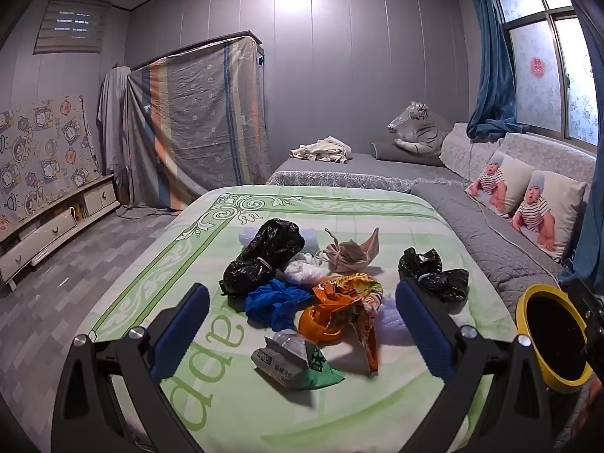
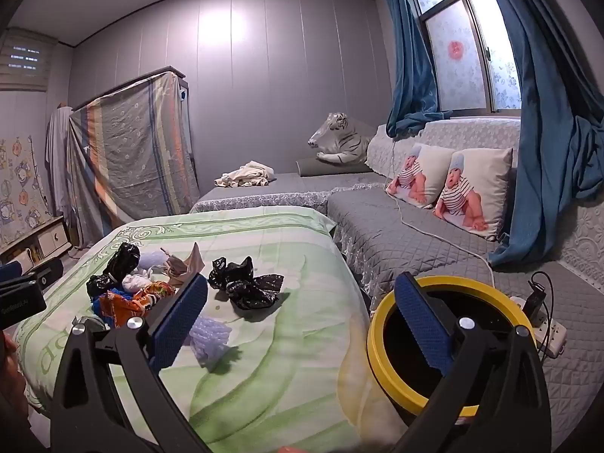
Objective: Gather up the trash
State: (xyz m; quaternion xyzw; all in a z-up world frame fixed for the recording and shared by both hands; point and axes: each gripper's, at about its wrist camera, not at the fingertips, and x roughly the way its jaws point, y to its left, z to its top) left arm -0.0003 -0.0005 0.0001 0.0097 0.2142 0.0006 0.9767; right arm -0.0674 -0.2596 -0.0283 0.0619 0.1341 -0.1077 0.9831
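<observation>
Grey panelled room with a window [image 2: 464, 41] and blue curtains [image 2: 411, 56] on the right. Low table under a green-and-white patterned cloth [image 1: 158, 264], beside a grey quilted sofa [image 2: 377, 226] with two baby-print cushions [image 2: 472, 188] and a plush white tiger [image 2: 341, 137].

Trash heaped near the middle of the cloth: large black bag [image 1: 264, 255], blue plastic bag [image 1: 273, 302], orange snack wrapper [image 1: 343, 302], crumpled green-and-white packet [image 1: 298, 362], pinkish mask [image 1: 353, 253]. Second black bag [image 1: 434, 273] lying apart, toward the sofa side.

Seen only from left wrist: low TV cabinet [image 1: 56, 222] and cartoon-print mat [image 1: 41, 143] at the left wall, whole pile between the blue pads. Seen only from right wrist: white power strip [image 2: 547, 330] with cables on the sofa, lilac foam net [image 2: 209, 334] plainly visible on the cloth.

Yellow-rimmed bin [image 2: 381, 336] at the table's right edge, inside dark, contents impossible to tell.

Left gripper [image 1: 302, 324] spread wide above the pile, pinching nothing. Right gripper [image 2: 302, 324] also spread wide, empty, one pad in front of the bin's mouth.
</observation>
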